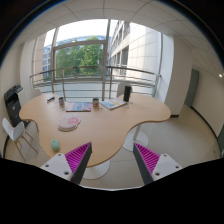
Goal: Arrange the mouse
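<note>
The gripper [112, 160] hangs spread wide and empty over the wooden table [110, 125]; no writing is readable.

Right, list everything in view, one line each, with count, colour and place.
Table: one, light wood, curved edge, beyond the fingers.
Flat round thing: one, pinkish, near the table's front edge; too small to identify.
Book-like things: two, bluish, at the far side of the table.
Dark thing: one, black, far end of the table; unclear.
Chair: one, white, beside the table.
Window: one, large, trees outside.
Railing: one, grey, before the window.
Mouse: none that I can make out.
Gripper: one, purple pads, jaws open, holding nothing.
</note>
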The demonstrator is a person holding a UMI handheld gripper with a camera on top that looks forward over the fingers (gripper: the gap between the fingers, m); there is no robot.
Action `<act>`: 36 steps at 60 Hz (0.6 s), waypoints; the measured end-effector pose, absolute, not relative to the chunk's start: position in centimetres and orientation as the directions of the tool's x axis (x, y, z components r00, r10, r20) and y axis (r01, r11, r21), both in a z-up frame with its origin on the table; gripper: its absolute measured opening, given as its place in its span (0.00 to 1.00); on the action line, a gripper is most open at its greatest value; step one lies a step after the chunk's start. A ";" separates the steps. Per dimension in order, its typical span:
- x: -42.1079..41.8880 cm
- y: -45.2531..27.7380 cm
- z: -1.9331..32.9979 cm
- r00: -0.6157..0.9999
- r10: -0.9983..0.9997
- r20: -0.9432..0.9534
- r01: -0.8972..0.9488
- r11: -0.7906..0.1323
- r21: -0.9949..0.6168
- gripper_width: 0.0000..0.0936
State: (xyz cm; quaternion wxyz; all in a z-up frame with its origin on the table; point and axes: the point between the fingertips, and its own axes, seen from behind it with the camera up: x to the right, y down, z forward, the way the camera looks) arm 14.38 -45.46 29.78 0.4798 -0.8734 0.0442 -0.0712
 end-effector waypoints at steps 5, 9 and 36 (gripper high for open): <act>14.9 -46.0 29.1 0.978 -0.183 0.097 -0.015 -0.529 -0.849 0.91; 14.3 -46.7 27.5 0.971 -0.216 0.104 -0.027 -0.527 -0.849 0.91; -3.1 -49.5 10.1 0.972 -0.235 0.026 -0.130 -0.622 -0.772 0.91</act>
